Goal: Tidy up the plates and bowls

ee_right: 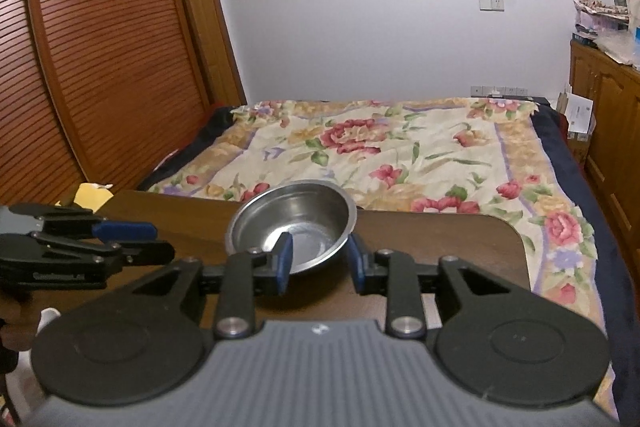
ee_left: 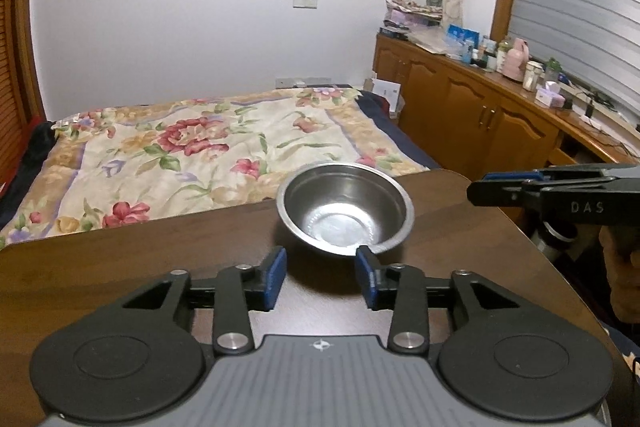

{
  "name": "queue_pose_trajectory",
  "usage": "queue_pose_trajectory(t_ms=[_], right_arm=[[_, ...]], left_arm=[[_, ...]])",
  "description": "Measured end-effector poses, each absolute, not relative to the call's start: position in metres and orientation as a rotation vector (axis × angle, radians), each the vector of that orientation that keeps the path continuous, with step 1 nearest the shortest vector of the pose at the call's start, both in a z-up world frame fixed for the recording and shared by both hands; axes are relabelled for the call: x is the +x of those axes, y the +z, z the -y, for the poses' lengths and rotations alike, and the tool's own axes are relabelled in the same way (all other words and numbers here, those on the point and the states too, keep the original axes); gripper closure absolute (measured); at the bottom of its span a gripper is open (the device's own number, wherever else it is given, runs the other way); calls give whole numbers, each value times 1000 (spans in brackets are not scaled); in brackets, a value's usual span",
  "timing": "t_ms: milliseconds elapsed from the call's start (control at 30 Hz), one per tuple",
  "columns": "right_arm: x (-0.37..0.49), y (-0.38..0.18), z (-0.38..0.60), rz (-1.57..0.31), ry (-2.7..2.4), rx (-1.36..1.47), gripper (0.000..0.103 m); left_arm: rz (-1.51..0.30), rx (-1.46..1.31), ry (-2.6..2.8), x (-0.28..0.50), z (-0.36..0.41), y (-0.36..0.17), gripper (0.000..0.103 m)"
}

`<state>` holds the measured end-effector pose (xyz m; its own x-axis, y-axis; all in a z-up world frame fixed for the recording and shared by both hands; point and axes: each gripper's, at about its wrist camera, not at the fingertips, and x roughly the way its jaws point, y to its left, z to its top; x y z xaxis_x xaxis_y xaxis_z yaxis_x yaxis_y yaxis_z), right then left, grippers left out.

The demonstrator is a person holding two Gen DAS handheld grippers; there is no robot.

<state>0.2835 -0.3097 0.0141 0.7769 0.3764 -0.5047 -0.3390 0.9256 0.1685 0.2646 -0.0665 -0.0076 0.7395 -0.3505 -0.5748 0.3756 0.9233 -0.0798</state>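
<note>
A single steel bowl (ee_left: 344,207) (ee_right: 292,223), empty, sits on the dark wooden table (ee_left: 140,267) near its far edge. My left gripper (ee_left: 322,267) is open just short of the bowl, its right fingertip close to the near rim. My right gripper (ee_right: 320,259) is open too. Its left finger (ee_right: 284,259) overlaps the bowl's inside in the right wrist view, and the other finger lies outside the rim. Each gripper also appears side-on in the other's view: the right gripper (ee_left: 516,189) to the bowl's right, the left gripper (ee_right: 132,239) to its left. No plates are in view.
A bed with a floral cover (ee_left: 200,147) lies right beyond the table's far edge. Wooden cabinets (ee_left: 480,107) with a cluttered top run along the right wall. Louvred wooden doors (ee_right: 100,67) stand on the left. A yellow object (ee_right: 94,195) sits at the table's far left corner.
</note>
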Motion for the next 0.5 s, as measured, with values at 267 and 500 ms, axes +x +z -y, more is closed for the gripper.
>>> queue_pose_trajectory(t_ms=[267, 500], right_arm=[[312, 2, 309, -592, 388, 87, 58], [327, -6, 306, -606, 388, 93, 58]], left_arm=[[-628, 40, -369, 289, 69, -14, 58], [-641, 38, -356, 307, 71, -20, 56]])
